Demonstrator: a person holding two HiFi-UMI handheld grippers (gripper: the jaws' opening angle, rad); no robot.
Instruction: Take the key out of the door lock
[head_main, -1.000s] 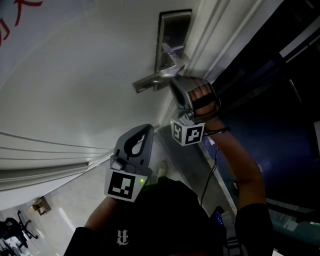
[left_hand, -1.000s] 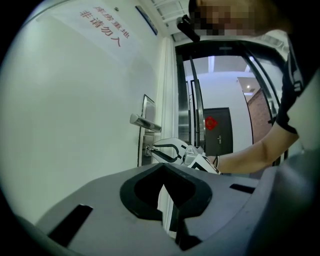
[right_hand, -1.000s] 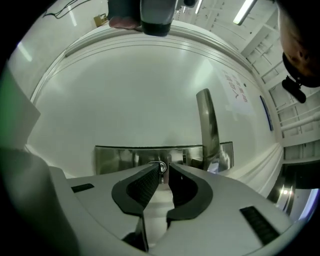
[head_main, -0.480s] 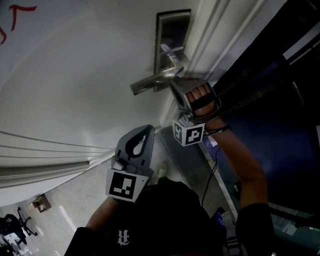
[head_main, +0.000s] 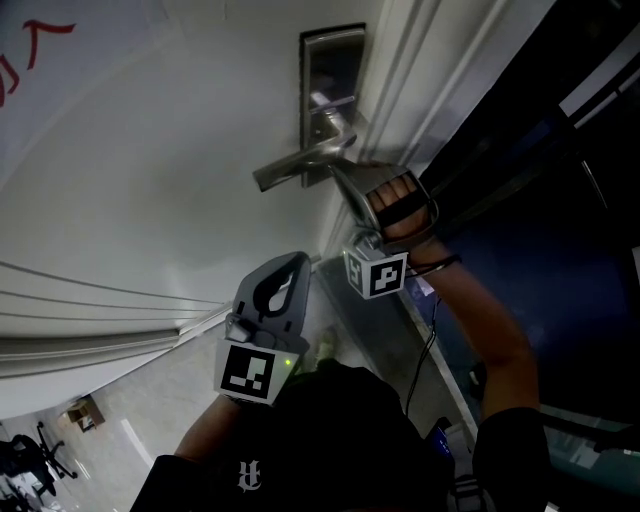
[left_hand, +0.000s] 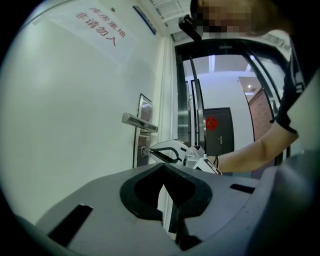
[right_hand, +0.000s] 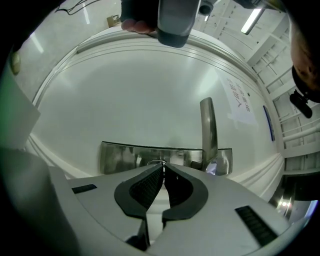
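At the keyhole of the brushed-metal lock plate (right_hand: 120, 157), the small metal key (right_hand: 159, 163) sits in the lock, just beside the base of the silver lever handle (right_hand: 208, 130). The right gripper (right_hand: 162, 167) points straight at the plate. Its grey ribbed fingers (right_hand: 146, 189) are brought together at the tips, with the head of the key pinched between them.

The left gripper view shows the same contact from the side. The key (left_hand: 144, 149) projects from the plate (left_hand: 145, 107) below the handle (left_hand: 139, 121), and the tip of the right gripper (left_hand: 151, 150) meets it there.

In the head view, the right gripper (head_main: 345, 178) lies directly under the handle (head_main: 300, 165) at the edge of the white door (head_main: 150, 150). The right hand (head_main: 400, 200) is wrapped around its body. The key itself is hidden in this view.

The left gripper (head_main: 290, 265) is held well apart from the lock, lower down and away from the door edge. Its fingers (left_hand: 198, 195) are closed tip to tip and hold nothing.
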